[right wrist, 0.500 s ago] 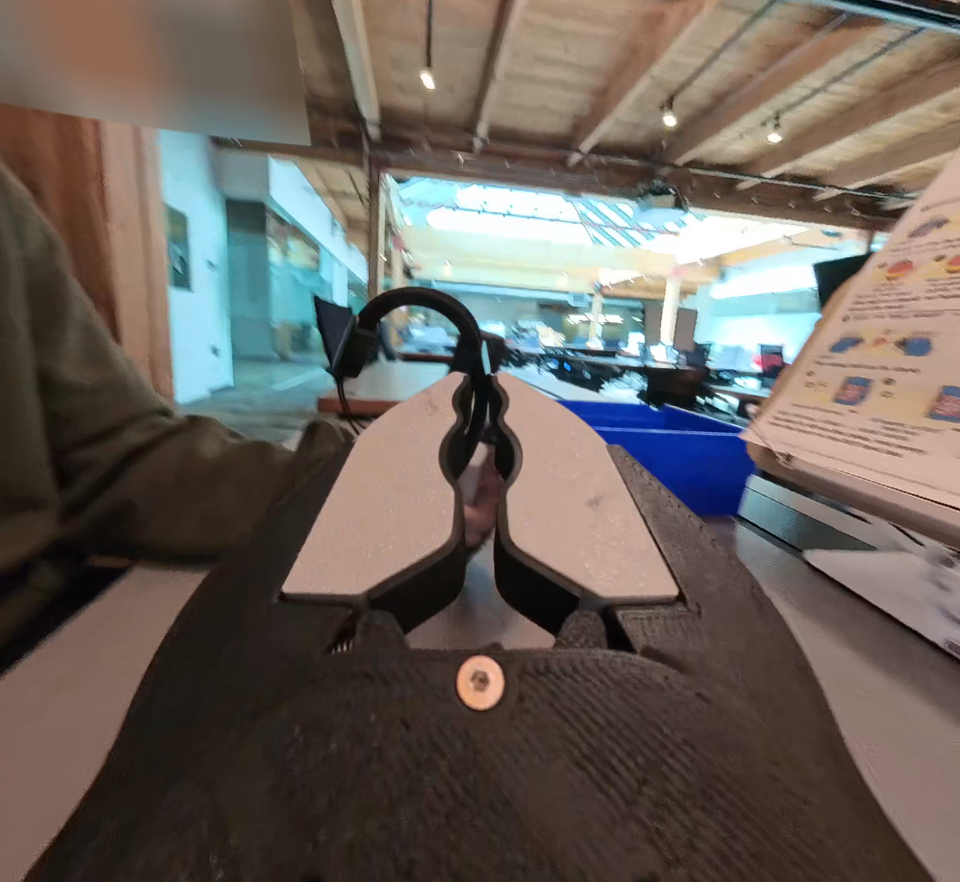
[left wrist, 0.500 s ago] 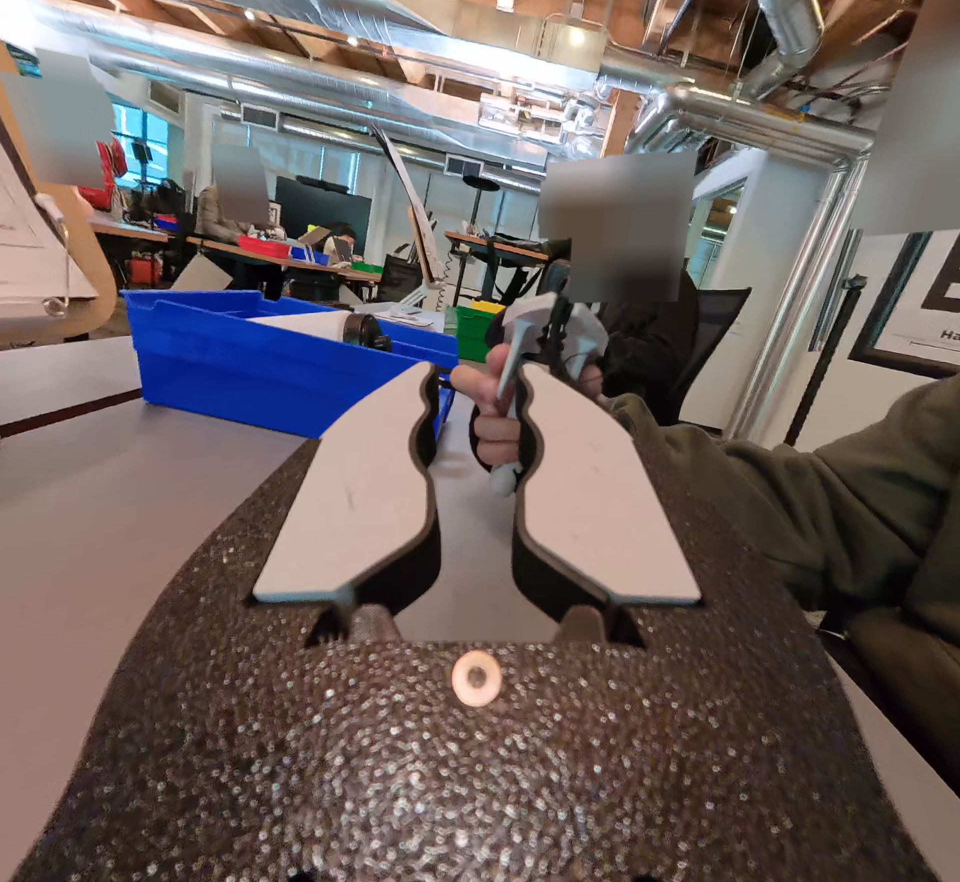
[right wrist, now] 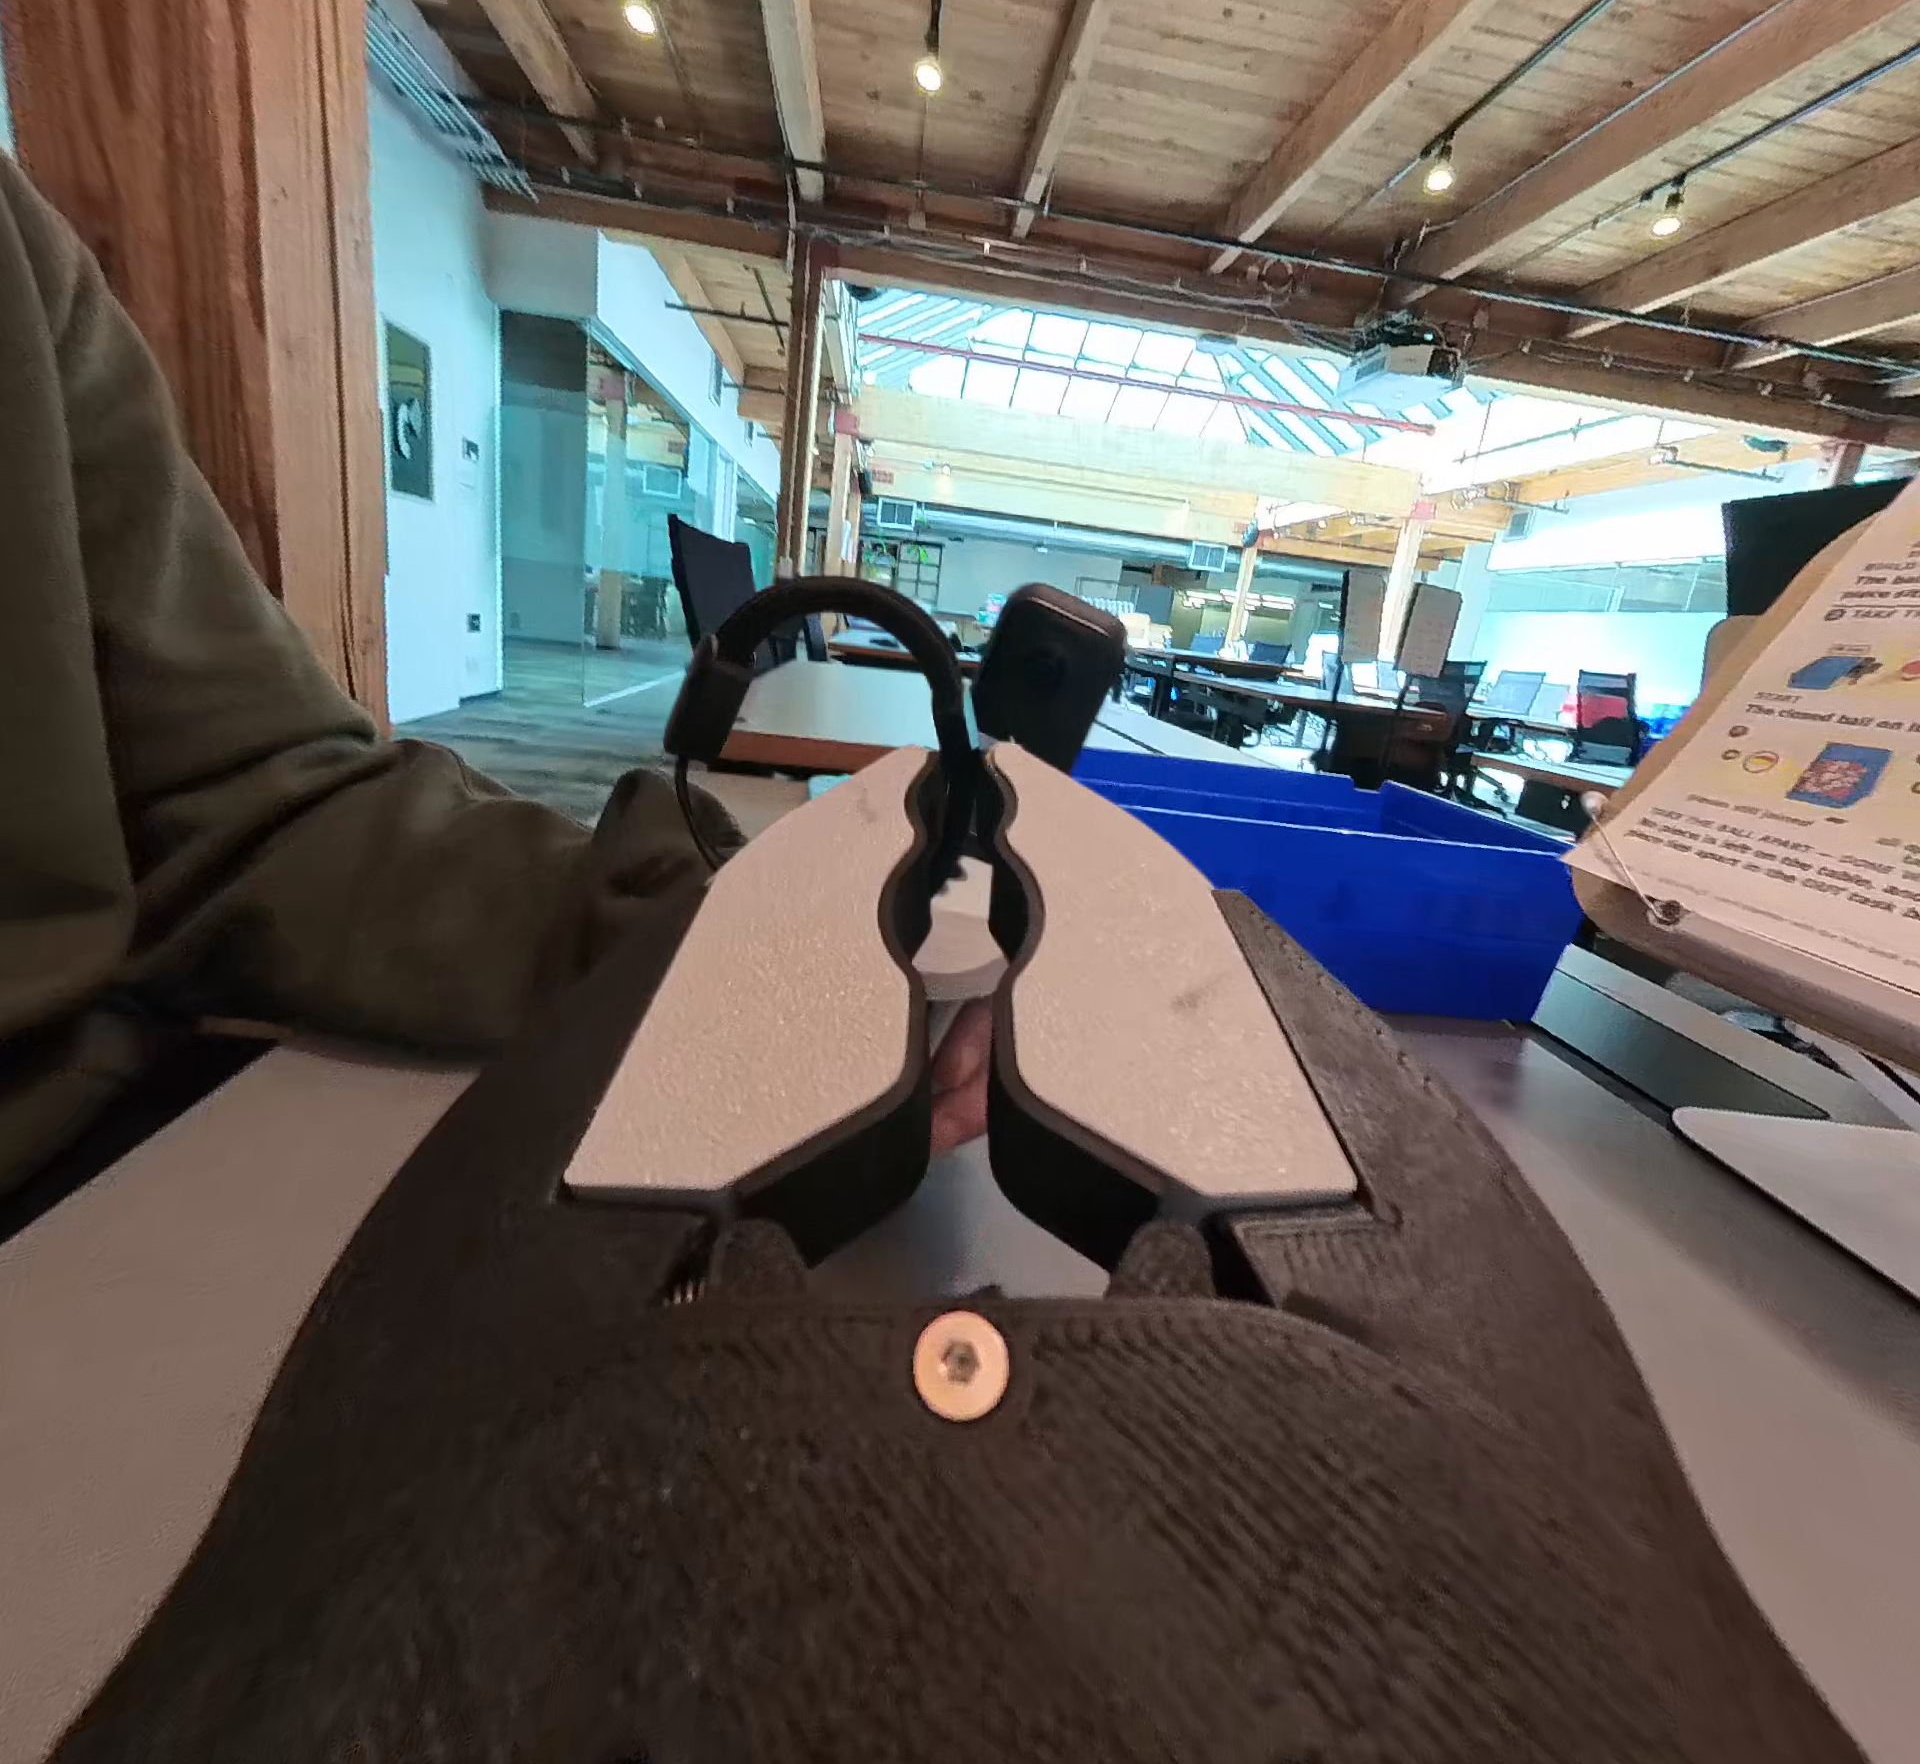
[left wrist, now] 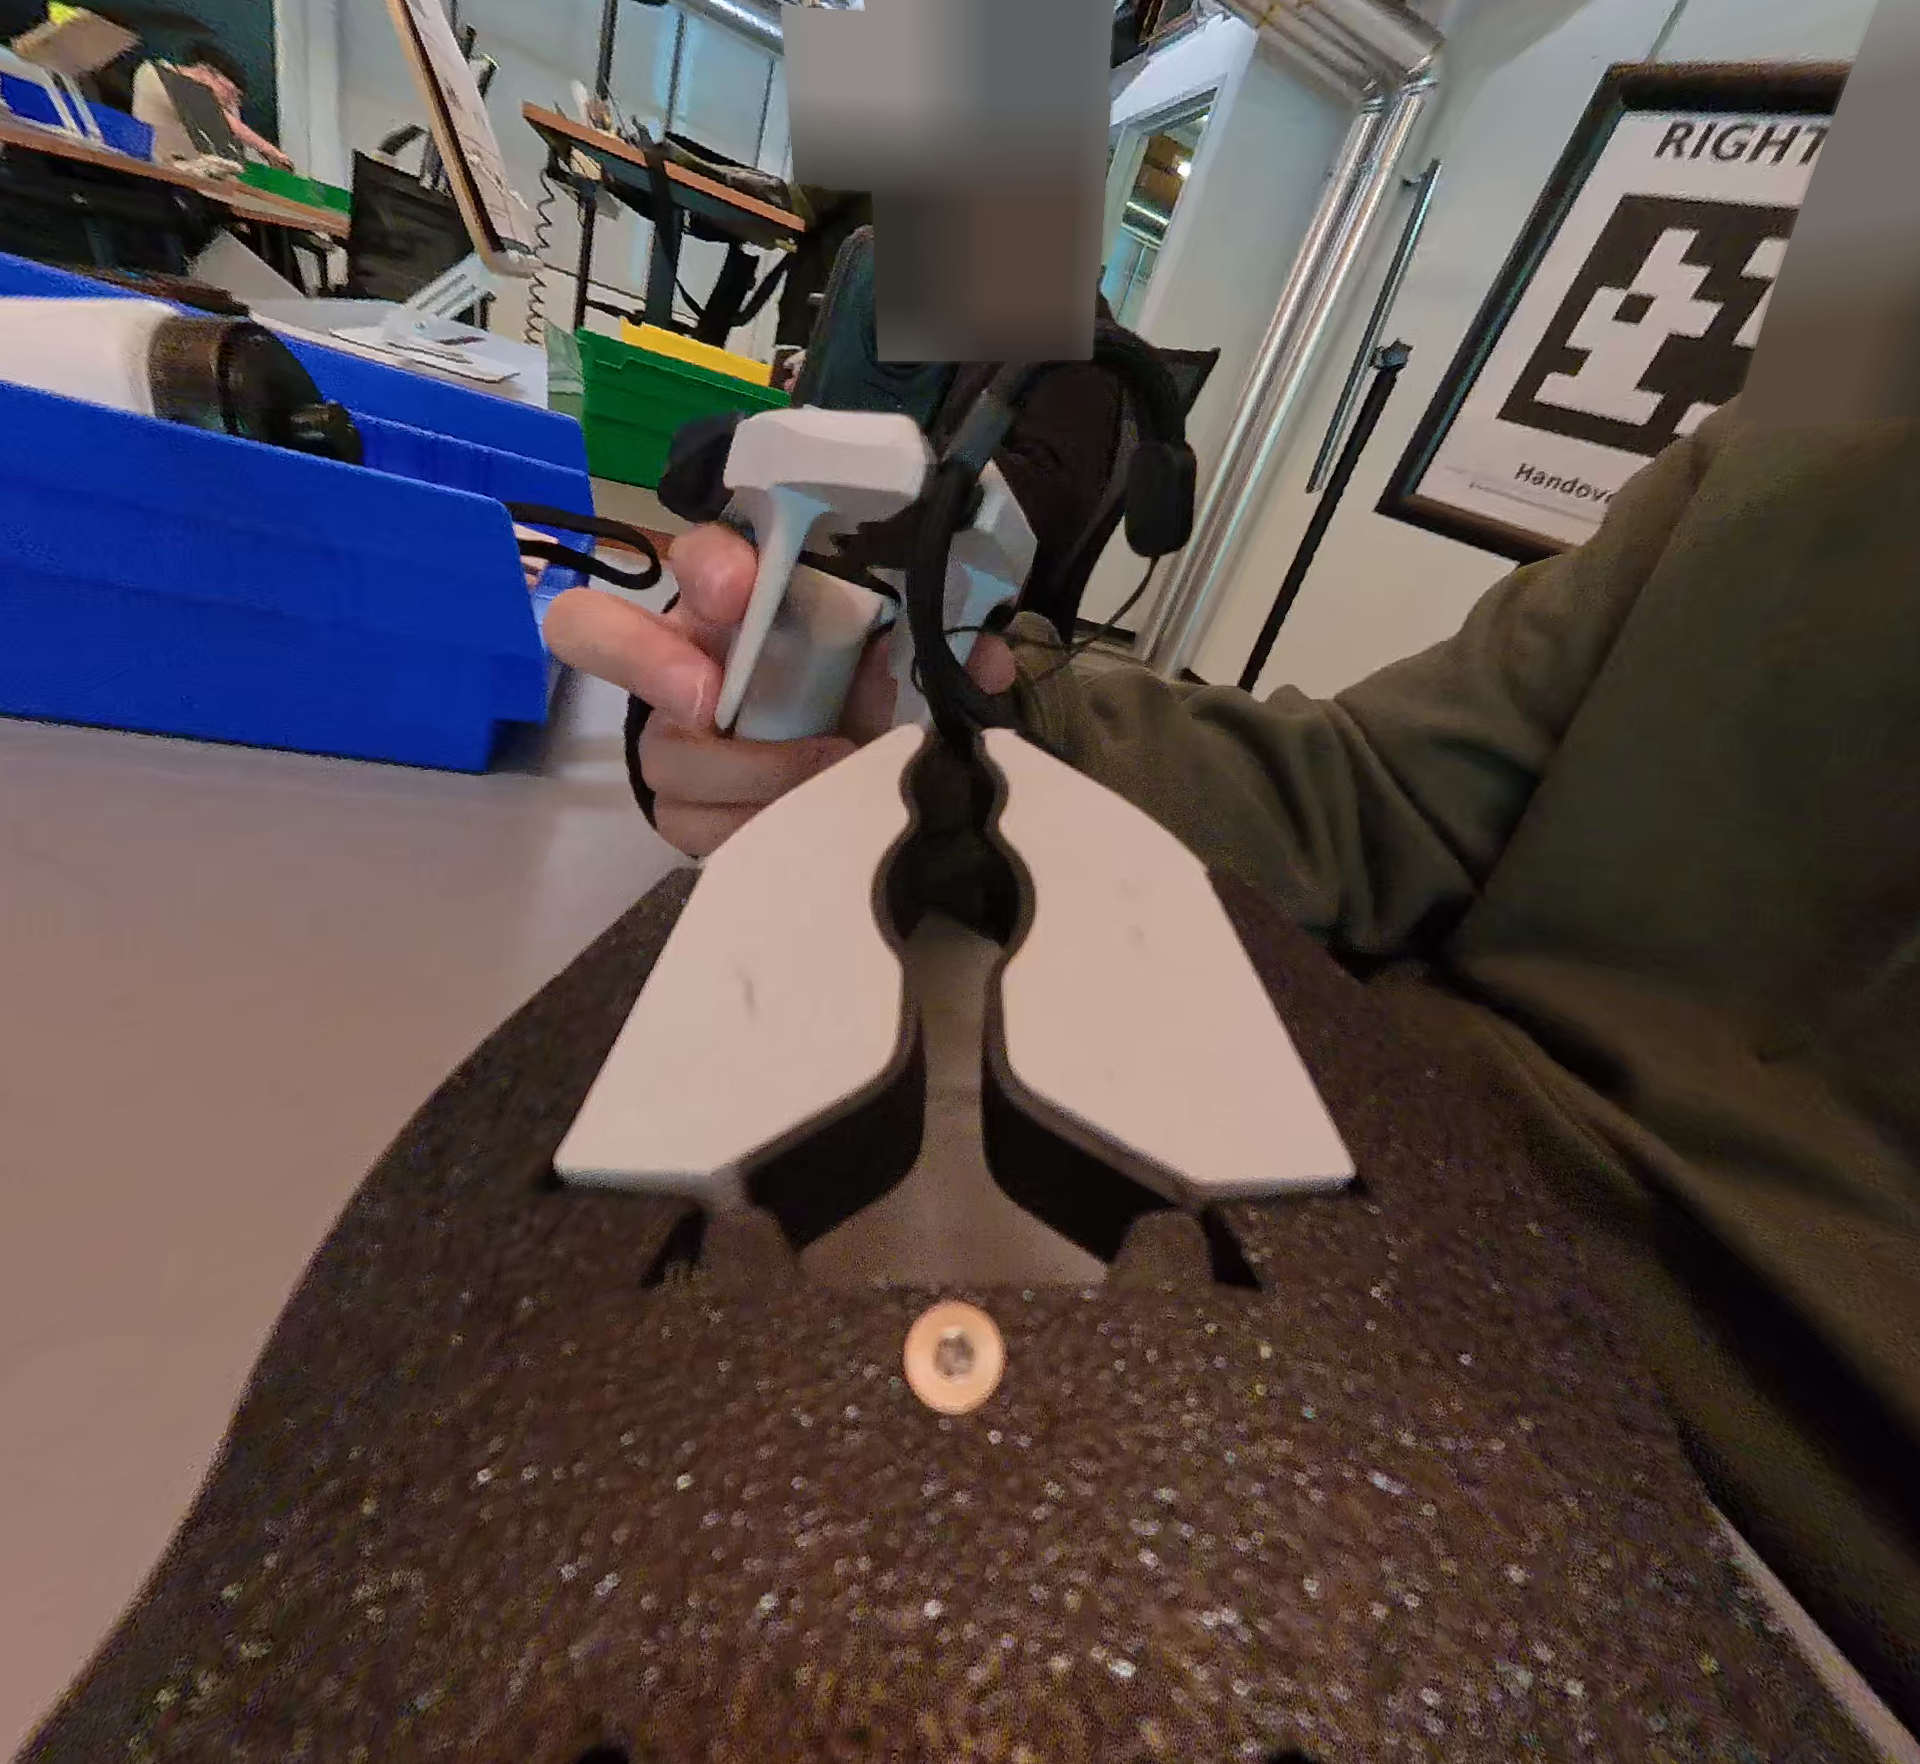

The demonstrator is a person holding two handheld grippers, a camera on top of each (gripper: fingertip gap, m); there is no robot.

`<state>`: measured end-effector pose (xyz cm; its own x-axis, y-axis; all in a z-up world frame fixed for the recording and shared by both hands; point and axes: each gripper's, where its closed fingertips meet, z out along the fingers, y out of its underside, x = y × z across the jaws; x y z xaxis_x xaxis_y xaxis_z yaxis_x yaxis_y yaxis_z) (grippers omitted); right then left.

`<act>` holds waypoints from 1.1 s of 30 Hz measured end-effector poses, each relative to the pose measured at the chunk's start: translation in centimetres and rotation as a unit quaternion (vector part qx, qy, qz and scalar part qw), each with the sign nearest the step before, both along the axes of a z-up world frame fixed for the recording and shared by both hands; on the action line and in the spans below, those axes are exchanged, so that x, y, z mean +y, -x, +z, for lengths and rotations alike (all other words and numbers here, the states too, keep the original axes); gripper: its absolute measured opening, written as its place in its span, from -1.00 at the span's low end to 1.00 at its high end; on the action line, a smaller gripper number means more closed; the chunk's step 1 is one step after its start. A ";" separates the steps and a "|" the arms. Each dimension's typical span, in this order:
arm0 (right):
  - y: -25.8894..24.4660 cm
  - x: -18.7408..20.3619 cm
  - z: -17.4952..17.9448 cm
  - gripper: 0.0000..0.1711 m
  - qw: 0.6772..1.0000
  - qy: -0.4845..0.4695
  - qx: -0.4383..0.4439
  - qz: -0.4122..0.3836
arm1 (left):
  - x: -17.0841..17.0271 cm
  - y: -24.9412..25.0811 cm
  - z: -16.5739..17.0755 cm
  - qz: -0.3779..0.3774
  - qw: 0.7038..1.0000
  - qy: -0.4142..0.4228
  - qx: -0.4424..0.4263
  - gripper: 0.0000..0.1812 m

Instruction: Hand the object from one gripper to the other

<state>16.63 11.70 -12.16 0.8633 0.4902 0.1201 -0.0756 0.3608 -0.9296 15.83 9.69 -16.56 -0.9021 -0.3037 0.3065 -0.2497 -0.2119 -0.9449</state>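
The object is a black headset (left wrist: 940, 571), with a thin headband and a padded earcup (left wrist: 1158, 488). My left gripper (left wrist: 953, 743) is shut on the lower end of the headband. The right gripper (left wrist: 883, 519), held in a hand, faces me and clamps the same band higher up. In the right wrist view, my right gripper (right wrist: 961, 758) is shut on the headband (right wrist: 831, 602), which arcs up to the left. The earcup (right wrist: 1049, 675) sits just right of the tips. The left gripper is mostly hidden behind my right fingers.
A blue bin (left wrist: 260, 571) holding a white roll stands on the grey table (left wrist: 260, 935) at the left, and shows in the right wrist view (right wrist: 1351, 883). A green bin (left wrist: 665, 395) is behind. A clipboard with an instruction sheet (right wrist: 1766, 779) stands at the right. A green sleeve (left wrist: 1455, 779) reaches in. The tips of one gripper are about 4 cm away from the tips of the other.
My left gripper has moved forward to the headset and its fingers have closed from open onto the headband. The right gripper still holds the headset and has come closer.
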 end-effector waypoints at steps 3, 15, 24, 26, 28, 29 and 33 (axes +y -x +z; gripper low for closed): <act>0.1 0.1 -0.3 -0.94 1.000 0.004 -0.012 -0.004 | 0.0 0.3 0.7 -0.007 1.000 0.027 -0.005 -0.84; 0.7 0.2 -0.6 -0.94 1.000 0.011 -0.020 0.007 | -1.1 0.0 -0.8 -0.020 0.999 -0.008 0.028 -0.93; -5.4 1.8 -2.7 -0.52 0.982 0.113 0.056 -0.139 | 6.6 -5.9 -0.8 0.334 0.931 -0.130 -0.068 -0.97; -7.1 2.0 -3.7 -0.40 0.969 0.151 0.069 -0.183 | 8.8 -6.0 0.2 0.421 0.879 -0.185 -0.126 -0.97; -7.7 1.8 -3.7 -0.40 0.965 0.157 0.092 -0.188 | 10.2 -6.0 1.0 0.482 0.821 -0.246 -0.185 -0.97; -7.3 1.7 -3.4 -0.40 0.967 0.154 0.112 -0.169 | 10.4 -5.9 1.2 0.499 0.794 -0.273 -0.213 -0.97; -5.3 2.3 -2.9 -0.43 0.972 0.157 0.133 -0.117 | 8.8 -5.7 1.2 0.488 0.759 -0.328 -0.279 -0.97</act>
<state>21.93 14.05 -15.10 0.9351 0.2540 -0.2469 -0.2793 0.0996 -0.9550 21.55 18.50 -15.34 -0.0832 -0.8328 -0.5473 0.2025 0.5236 -0.8275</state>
